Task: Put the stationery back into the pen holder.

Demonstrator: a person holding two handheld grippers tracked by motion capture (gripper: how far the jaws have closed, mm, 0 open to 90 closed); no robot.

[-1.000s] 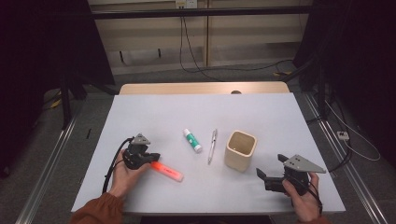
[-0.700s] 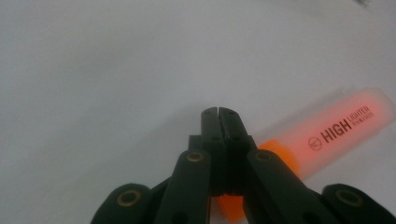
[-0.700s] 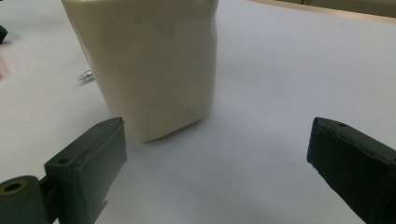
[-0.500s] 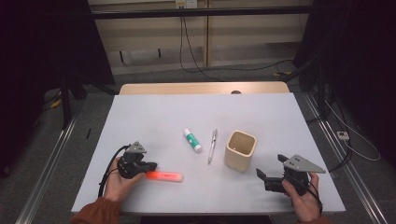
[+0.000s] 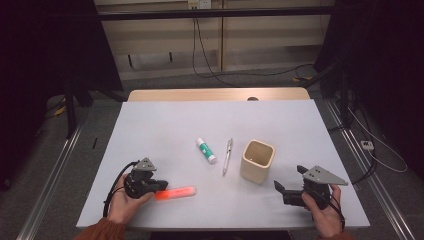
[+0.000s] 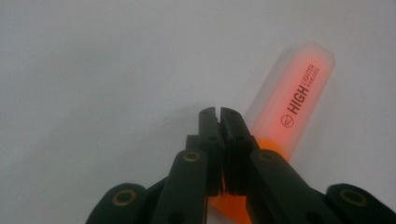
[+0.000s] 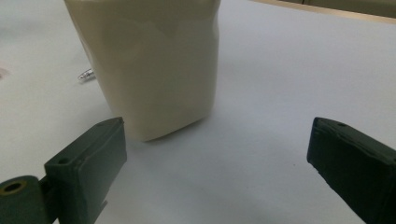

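Observation:
An orange highlighter (image 5: 177, 192) lies flat near the table's front left. My left gripper (image 5: 161, 187) sits at the highlighter's left end, held low by a hand. In the left gripper view the gripper (image 6: 218, 112) has its jaws pressed together with nothing between them, and the highlighter (image 6: 294, 98) runs under and past the right jaw. A cream square cup (image 5: 257, 161) stands upright right of centre. My right gripper (image 5: 278, 187) rests open just to the cup's right front. In the right gripper view the cup (image 7: 144, 60) stands ahead of the left jaw of that gripper (image 7: 217, 128).
On the white table (image 5: 165, 120), a silver pen (image 5: 228, 156) lies left of the cup, its tip (image 7: 86, 75) peeking past the cup. A white glue stick with a green band (image 5: 205, 150) lies left of the pen. A wooden strip edges the far side.
The left hand and gripper drew back toward the front edge and slightly left. The highlighter swung from a slant to lie nearly level across the table. The right hand kept still.

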